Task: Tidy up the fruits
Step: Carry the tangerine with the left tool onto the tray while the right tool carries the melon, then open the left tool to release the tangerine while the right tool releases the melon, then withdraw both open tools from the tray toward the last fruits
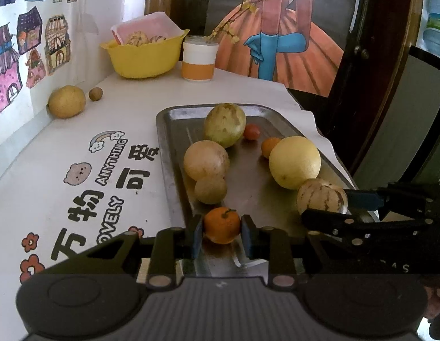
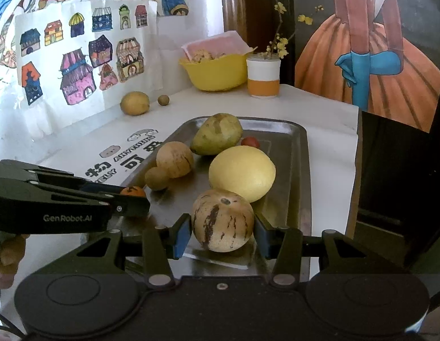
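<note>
Left gripper [image 1: 221, 233] is clamped on a small orange [image 1: 221, 224] at the near end of the metal tray [image 1: 174, 147], pads pressed to both sides. Right gripper [image 2: 222, 231] is grasping a striped melon [image 2: 222, 220] at the tray's near right edge, pads against both sides. Just behind it sits a big yellow citrus [image 2: 242, 172]; further back a green pear [image 2: 217, 134] and a small tomato [image 2: 250, 142]. Across the tabletop [image 1: 112, 108], a yellow bowl [image 1: 143, 58] stands by the wall beside an orange-and-white cup [image 1: 198, 61].
</note>
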